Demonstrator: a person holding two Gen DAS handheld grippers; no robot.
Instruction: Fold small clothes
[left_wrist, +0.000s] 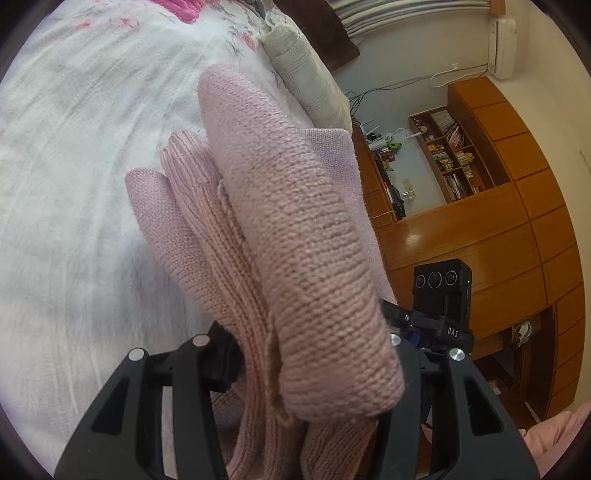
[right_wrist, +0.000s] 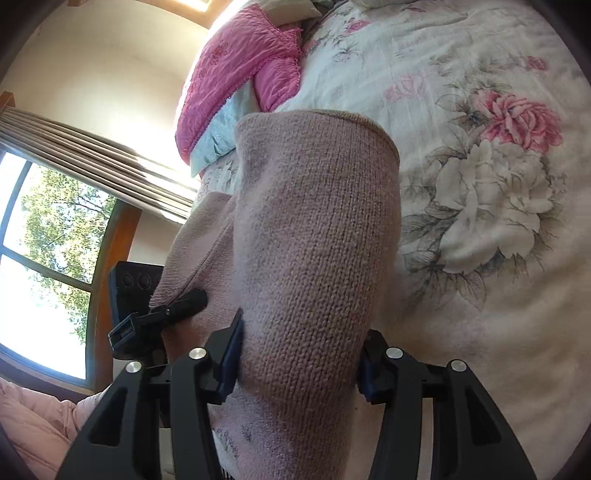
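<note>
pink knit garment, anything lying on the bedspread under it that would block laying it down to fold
Nothing visible does. The pink knit garment is held by the right gripper and the left gripper. The floral bedspread around it looks bare; the pink pillow lies far off at the head end. The patch directly behind the garment is hidden.

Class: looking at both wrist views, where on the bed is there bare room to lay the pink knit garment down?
Free: the floral bedspread right of the pink knitted garment, and the pale stretch left of it. Crowded: the bright pink quilted pillows at the head and the grey-white rolled pillow.
</note>
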